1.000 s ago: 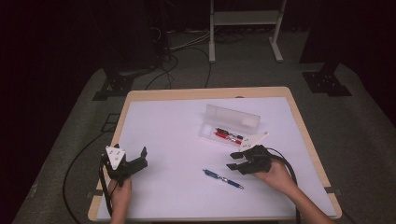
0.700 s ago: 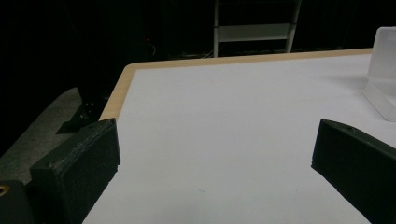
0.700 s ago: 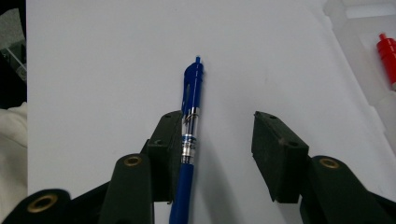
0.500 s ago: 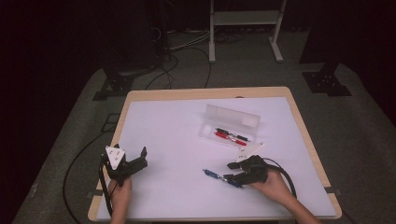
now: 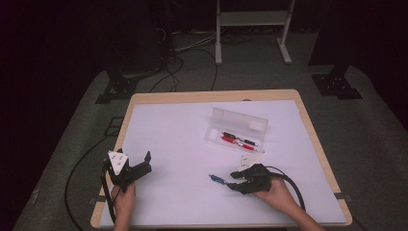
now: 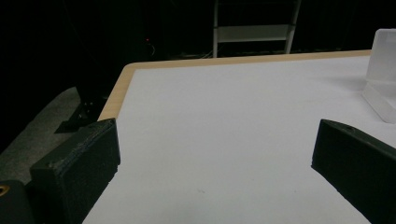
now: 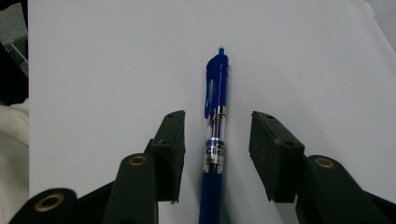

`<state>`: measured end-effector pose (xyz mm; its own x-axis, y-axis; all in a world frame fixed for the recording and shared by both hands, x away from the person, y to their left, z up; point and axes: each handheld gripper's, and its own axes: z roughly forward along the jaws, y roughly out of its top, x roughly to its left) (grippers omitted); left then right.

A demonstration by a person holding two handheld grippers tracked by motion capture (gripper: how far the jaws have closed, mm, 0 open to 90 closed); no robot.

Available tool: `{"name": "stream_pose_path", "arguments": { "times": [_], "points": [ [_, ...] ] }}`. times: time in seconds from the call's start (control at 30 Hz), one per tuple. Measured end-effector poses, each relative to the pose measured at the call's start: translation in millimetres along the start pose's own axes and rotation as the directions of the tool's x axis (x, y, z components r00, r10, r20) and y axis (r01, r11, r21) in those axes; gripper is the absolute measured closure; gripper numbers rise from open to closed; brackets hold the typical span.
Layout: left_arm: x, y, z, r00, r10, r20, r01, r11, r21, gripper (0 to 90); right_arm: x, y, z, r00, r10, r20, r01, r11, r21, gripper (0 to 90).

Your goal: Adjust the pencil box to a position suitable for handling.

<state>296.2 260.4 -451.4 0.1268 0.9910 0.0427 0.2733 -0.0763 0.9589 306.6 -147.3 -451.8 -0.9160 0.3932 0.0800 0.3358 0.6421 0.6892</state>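
Observation:
A blue click pen [image 7: 215,140] lies flat on the white table cover [image 5: 183,134], near the front right. My right gripper [image 7: 217,116] is lowered over it with one jaw on each side. Its jaws have just been closing a little, but a gap remains on both sides and the pads do not touch the pen. In the high view the pen's end [image 5: 217,180] sticks out to the left of the right gripper [image 5: 234,180]. My left gripper [image 5: 146,162] rests at the front left, open wide [image 6: 217,140] with nothing between its jaws.
A clear plastic pencil case [image 5: 238,127] stands open behind the right gripper, with red and black pens [image 5: 235,141] in its tray. Its edge [image 6: 383,74] appears at the right of the left gripper view. A white metal frame [image 5: 252,19] stands on the floor beyond the table.
My right gripper has moved left and down from beside the pencil case, and its jaws now straddle the blue pen. The left gripper has stayed where it was.

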Motion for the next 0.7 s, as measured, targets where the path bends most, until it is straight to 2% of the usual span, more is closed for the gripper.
{"name": "stream_pose_path", "arguments": {
  "times": [0.23, 0.7],
  "points": [
    [0.4, 0.0, -0.1, 1.0, -0.001, -0.004, 0.001, 1.0, -0.001, 0.3, 0.6, -1.0, 6.9, 1.0, -0.006, 0.004, 0.006, 1.0, 0.028, 56.4],
    [1.4, -0.1, -0.2, 1.0, -0.007, -0.007, 0.007, 1.0, -0.002, 0.4, 2.0, -3.2, 16.3, 0.9999, -0.011, -0.004, 0.011, 0.999, 0.046, 69.7]
  ]
}}
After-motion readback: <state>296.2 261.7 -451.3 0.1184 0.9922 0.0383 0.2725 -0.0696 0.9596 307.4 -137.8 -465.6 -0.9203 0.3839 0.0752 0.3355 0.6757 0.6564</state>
